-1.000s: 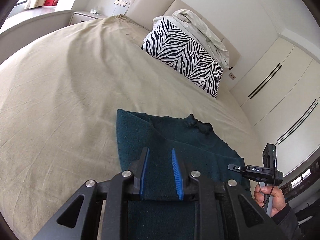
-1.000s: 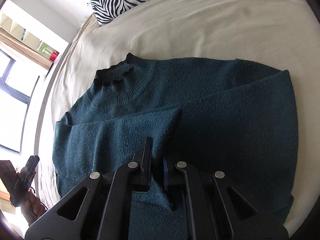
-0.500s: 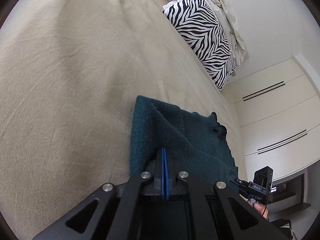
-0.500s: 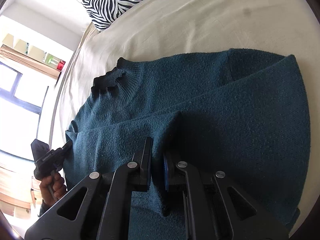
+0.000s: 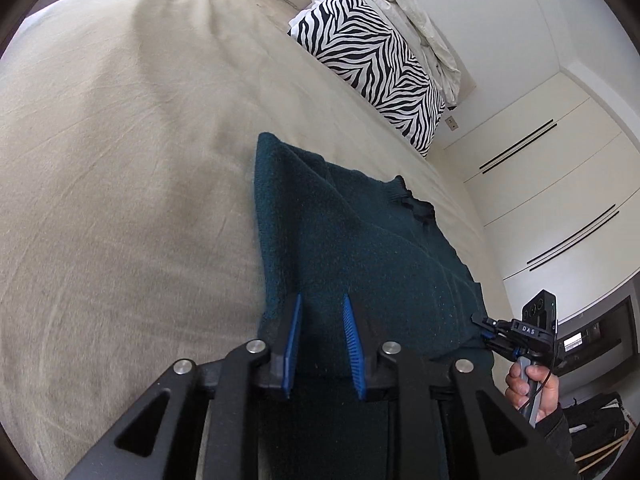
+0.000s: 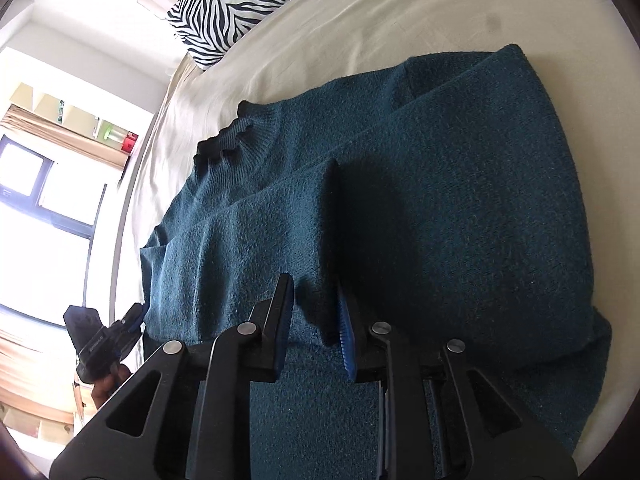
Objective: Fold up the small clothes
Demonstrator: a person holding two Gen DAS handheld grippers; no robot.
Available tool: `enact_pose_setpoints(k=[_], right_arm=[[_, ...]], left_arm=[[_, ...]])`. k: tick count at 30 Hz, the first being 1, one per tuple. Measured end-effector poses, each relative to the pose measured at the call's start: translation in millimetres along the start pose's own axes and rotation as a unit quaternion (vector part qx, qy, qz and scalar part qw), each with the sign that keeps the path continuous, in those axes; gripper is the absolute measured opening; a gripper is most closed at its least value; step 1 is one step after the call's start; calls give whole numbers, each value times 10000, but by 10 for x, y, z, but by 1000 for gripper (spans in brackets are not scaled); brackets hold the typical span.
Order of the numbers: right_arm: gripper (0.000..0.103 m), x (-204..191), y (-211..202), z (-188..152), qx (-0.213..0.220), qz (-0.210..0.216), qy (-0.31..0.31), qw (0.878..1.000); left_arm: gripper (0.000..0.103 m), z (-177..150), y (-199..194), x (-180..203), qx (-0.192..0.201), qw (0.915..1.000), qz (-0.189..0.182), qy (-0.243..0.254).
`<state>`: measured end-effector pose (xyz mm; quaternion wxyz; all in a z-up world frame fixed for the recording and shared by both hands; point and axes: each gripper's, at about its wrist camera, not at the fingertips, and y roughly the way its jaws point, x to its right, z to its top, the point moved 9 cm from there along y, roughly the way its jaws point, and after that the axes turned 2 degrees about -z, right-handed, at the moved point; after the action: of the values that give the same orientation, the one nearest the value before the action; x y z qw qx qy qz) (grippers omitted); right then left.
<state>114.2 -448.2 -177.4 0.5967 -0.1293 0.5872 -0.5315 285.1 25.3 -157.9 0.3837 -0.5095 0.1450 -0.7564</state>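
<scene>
A dark teal knit sweater (image 5: pixel 352 240) lies on the beige bed sheet (image 5: pixel 120 160), collar toward the headboard, both sides folded in over the body. My left gripper (image 5: pixel 320 300) is open, its blue pads straddling the near edge of the sweater's left side. My right gripper (image 6: pixel 314 284) is open over the sweater (image 6: pixel 440 200), its fingers either side of the folded sleeve edge. The right gripper also shows in the left wrist view (image 5: pixel 486 326), at the sweater's right edge. The left gripper shows in the right wrist view (image 6: pixel 134 314).
A zebra-print pillow (image 5: pixel 372 60) and a crumpled cream blanket (image 5: pixel 412 12) lie at the headboard. White wardrobe doors (image 5: pixel 540 184) stand to the right of the bed. A window (image 6: pixel 36 184) and shelf are on the other side.
Both grippers have opened: the left was shut on the sweater edge half a second ago, the right was nearly shut on the sleeve fold. The left edge of the sweater now rests on the bed.
</scene>
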Motion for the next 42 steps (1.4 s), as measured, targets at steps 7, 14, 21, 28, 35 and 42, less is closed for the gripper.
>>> enact_pose_setpoints(k=[7, 14, 21, 28, 35, 42], right_arm=[[20, 154, -84, 64, 200, -377, 27, 9991], [20, 30, -401, 62, 736, -714, -239, 9944], [21, 8, -110, -219, 49, -771, -383, 9963], [29, -3, -750, -582, 673, -377, -333, 9965], [57, 175, -1378, -1471, 913, 116, -336, 9952], [57, 561, -1793, -2281, 866, 187, 4, 9961]], left_arm=[[25, -218, -92, -2, -79, 9997, 154, 167], [34, -546, -386, 111, -64, 9980, 477, 410], [56, -1102, -822, 228, -5, 9968, 648, 466], [66, -1742, -1336, 50, -52, 9974, 712, -101], [65, -2381, -1534, 129, -450, 9975, 482, -271], [53, -2774, -1494, 205, -898, 9949, 240, -385]])
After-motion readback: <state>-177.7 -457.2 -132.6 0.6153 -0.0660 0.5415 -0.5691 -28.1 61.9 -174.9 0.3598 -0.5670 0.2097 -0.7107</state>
